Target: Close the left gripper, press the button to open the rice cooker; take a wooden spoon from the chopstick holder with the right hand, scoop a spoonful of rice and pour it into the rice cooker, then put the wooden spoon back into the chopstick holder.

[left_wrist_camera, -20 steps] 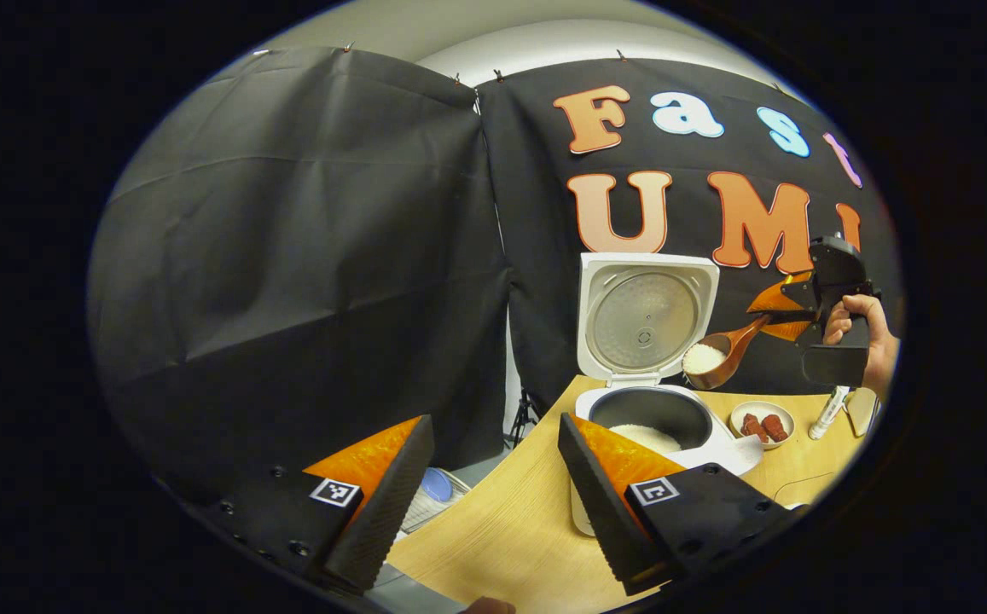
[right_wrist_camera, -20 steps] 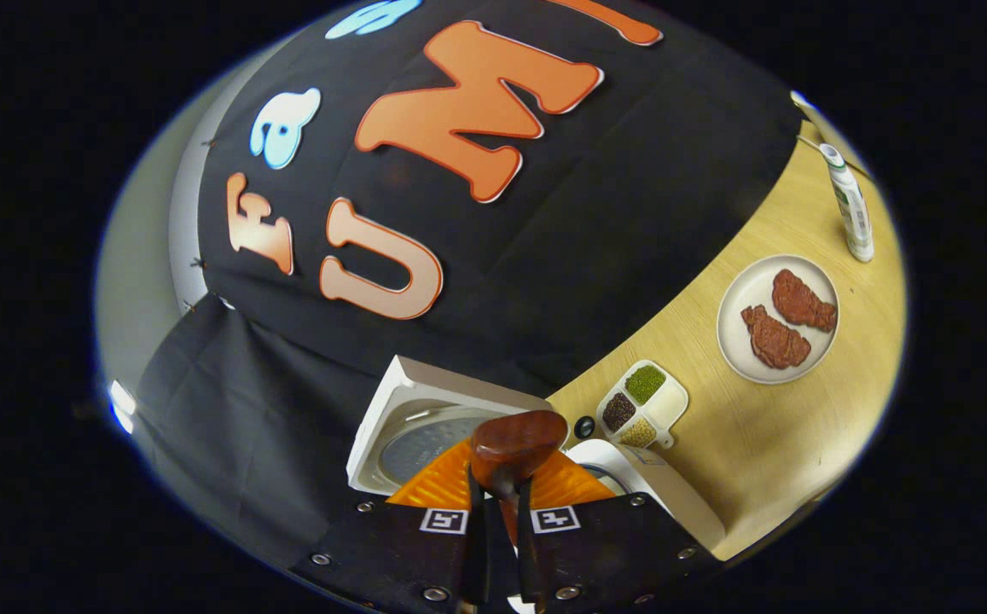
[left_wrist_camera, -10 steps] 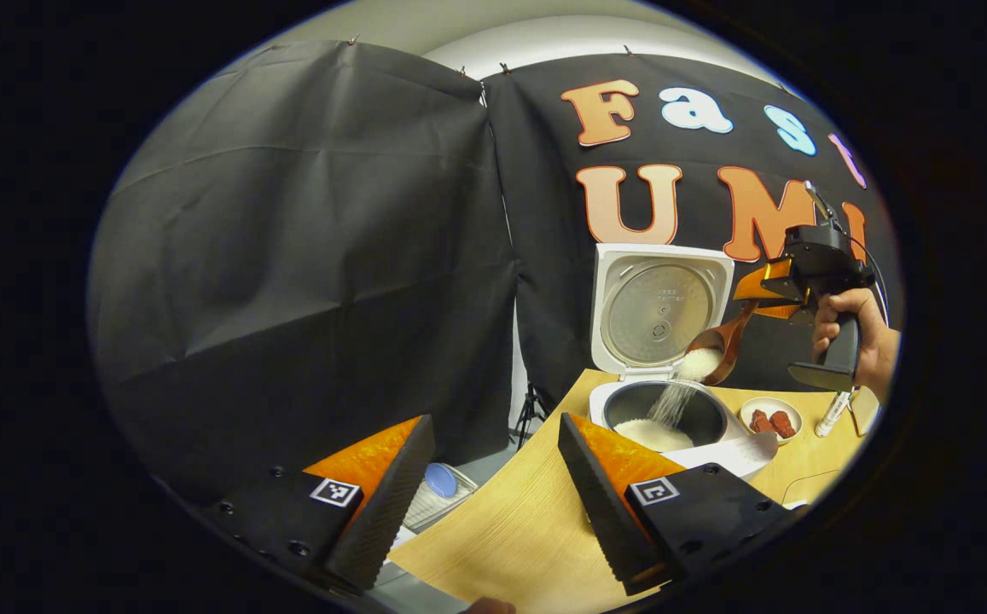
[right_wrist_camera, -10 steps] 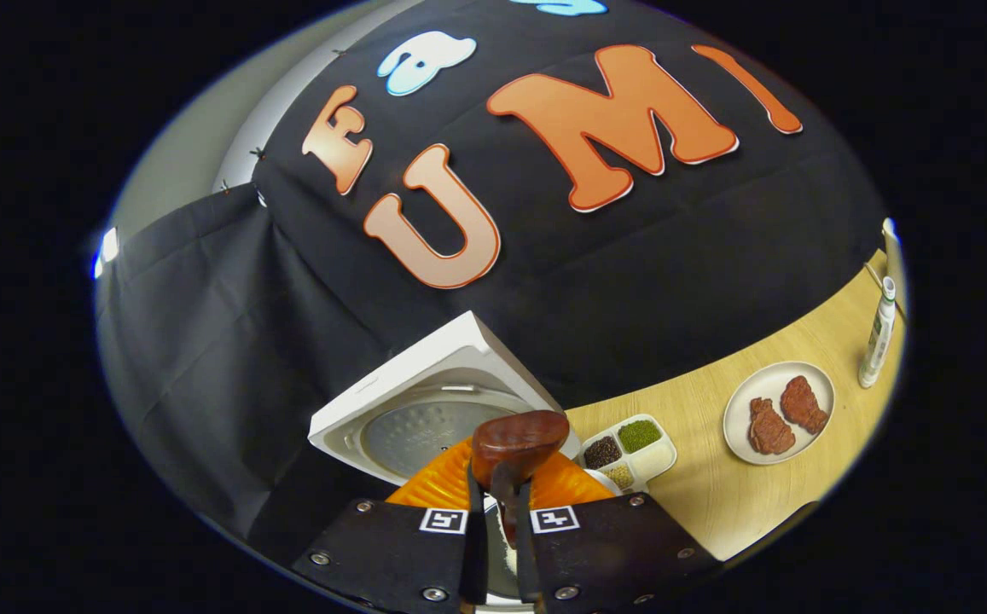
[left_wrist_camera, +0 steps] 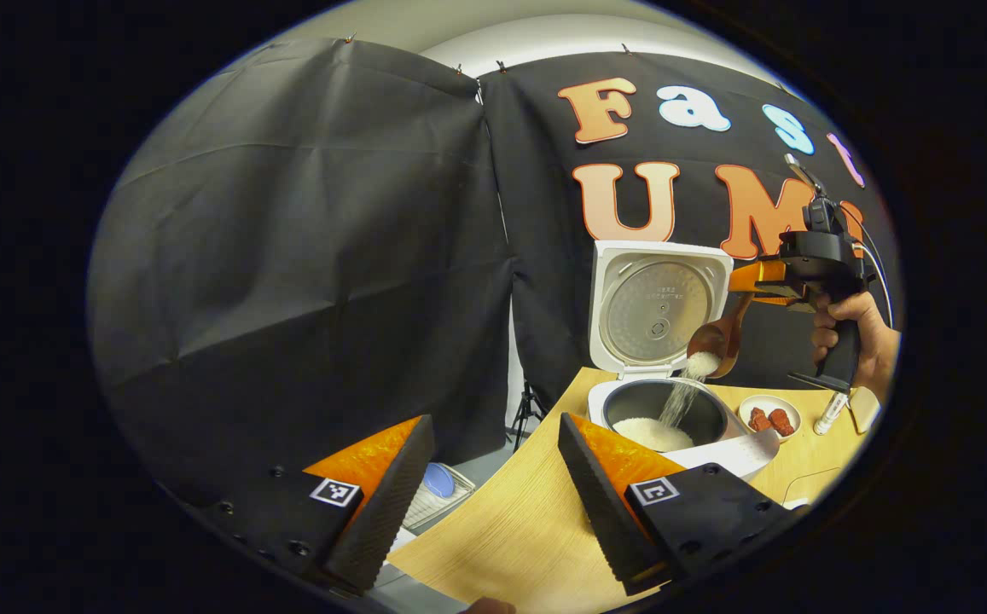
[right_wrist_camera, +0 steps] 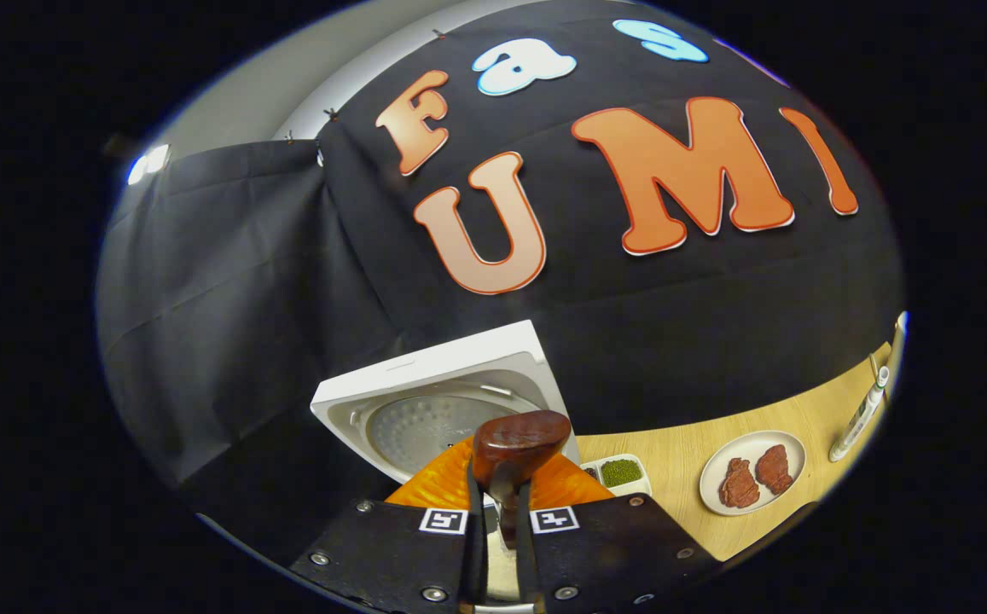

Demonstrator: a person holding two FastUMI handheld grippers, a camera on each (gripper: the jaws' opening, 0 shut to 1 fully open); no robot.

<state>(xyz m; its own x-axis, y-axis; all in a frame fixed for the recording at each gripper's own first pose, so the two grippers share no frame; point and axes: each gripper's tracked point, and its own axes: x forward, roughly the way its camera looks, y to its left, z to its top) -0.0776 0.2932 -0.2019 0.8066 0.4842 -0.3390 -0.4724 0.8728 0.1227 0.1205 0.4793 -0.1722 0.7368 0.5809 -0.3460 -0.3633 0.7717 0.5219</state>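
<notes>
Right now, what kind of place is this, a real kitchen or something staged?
Probably a staged kitchen booth: black cloth wall behind a wooden table with an open rice cooker and a plate of meat.

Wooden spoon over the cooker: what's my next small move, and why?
Probably hold the tilt a moment longer: the wooden spoon, clamped in the right gripper, has rice left in its bowl, streaming into the open rice cooker.

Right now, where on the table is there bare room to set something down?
Bare table lies in front of the rice cooker, toward the left gripper. It is crowded right of the cooker: plate, tube.
</notes>
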